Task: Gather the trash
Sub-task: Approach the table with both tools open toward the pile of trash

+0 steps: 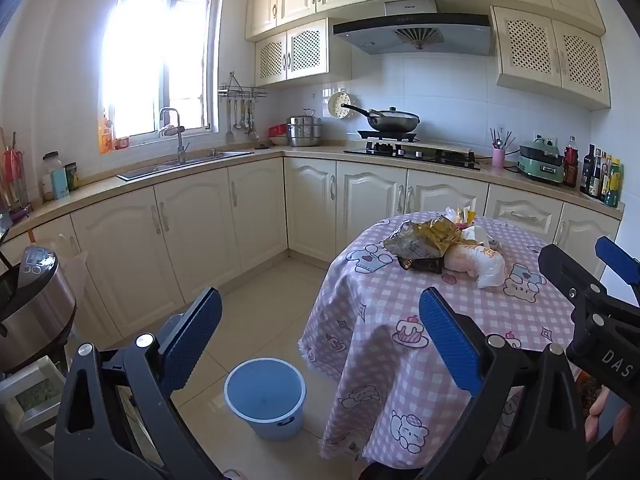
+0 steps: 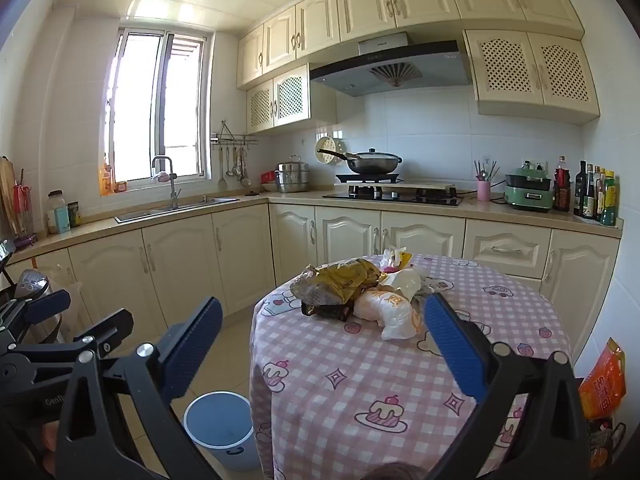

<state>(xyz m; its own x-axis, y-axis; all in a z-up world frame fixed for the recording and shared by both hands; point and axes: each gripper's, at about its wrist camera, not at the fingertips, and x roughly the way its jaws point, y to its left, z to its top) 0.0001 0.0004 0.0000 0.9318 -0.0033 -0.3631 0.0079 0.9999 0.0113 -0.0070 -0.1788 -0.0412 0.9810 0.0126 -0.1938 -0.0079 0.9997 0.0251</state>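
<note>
A heap of trash lies on a round table with a pink checked cloth (image 1: 400, 320) (image 2: 360, 380): a crumpled gold snack bag (image 1: 424, 240) (image 2: 340, 280), a white plastic bag (image 1: 480, 264) (image 2: 392, 312), and small wrappers behind. A blue bin (image 1: 264, 396) (image 2: 220, 428) stands on the floor left of the table. My left gripper (image 1: 320, 324) is open and empty, held above the floor and table edge. My right gripper (image 2: 324, 332) is open and empty, short of the trash. The right gripper also shows at the right edge of the left wrist view (image 1: 580, 272).
Cream cabinets and a counter run along the back and left, with a sink (image 1: 180, 164), a stove with a wok (image 1: 392, 120), bottles (image 1: 600, 180) and a rice cooker (image 1: 32, 304) at the left. An orange packet (image 2: 604, 380) hangs at the right.
</note>
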